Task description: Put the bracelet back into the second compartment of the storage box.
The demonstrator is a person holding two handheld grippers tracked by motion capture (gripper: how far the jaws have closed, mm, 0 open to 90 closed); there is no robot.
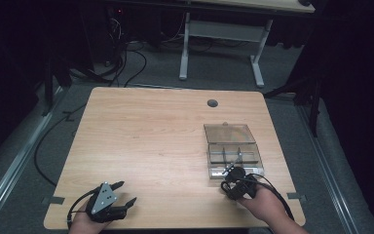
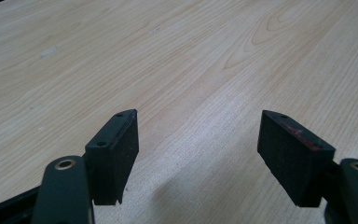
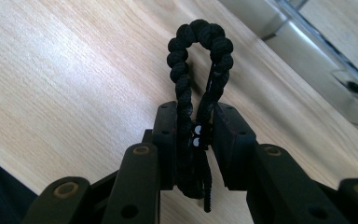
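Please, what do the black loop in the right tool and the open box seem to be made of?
Black loop: probably braided cord, matte; knotted, bumpy strands show. Open box: likely clear plastic, glossy; the table shows through its lid and walls.

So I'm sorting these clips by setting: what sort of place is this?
Probably a lab or recording workspace, not a home: a bare wooden table with a cable grommet, loose cables across grey carpet, and another desk frame behind, all ringed by darkness.

High view: overhead, facing forward and down on the light wooden surface (image 1: pixel 165 146).
Tool views: close, low, sharing that surface.
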